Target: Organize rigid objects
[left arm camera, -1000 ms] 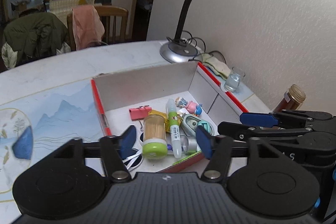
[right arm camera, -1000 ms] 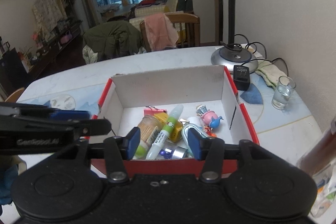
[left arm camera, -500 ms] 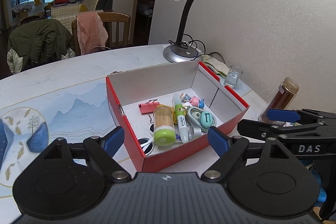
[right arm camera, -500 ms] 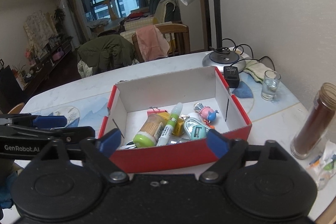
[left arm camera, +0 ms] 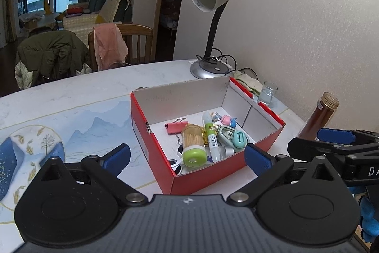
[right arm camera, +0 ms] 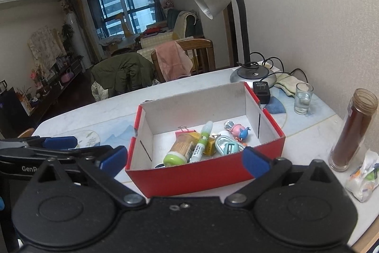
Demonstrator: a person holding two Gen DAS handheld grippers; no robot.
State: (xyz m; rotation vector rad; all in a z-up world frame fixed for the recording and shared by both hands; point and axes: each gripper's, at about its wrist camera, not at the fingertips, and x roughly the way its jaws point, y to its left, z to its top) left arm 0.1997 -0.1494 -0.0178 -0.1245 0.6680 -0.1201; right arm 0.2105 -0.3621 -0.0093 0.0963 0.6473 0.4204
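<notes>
- left gripper (left arm camera: 187, 155) and right gripper (right arm camera: 184, 159): jaws opening, nothing between them, both hang in front of the red box (right arm camera: 203, 176)
- small items lie piled in the box's near half: toothpick jar (left arm camera: 193, 144), glue stick (left arm camera: 210, 134), pink binder clip (left arm camera: 176, 127), toy figure (right arm camera: 239, 129)
- likely near done; back both grippers off level, clear of the near wall, no nudging the box
- brown bottle (right arm camera: 354, 132) stands close on the right, keep clear

Textured white wall (left arm camera: 296, 27), dark window (right arm camera: 128, 8), wooden chair (left arm camera: 135, 39) behind pale table (left arm camera: 83, 91).
</notes>
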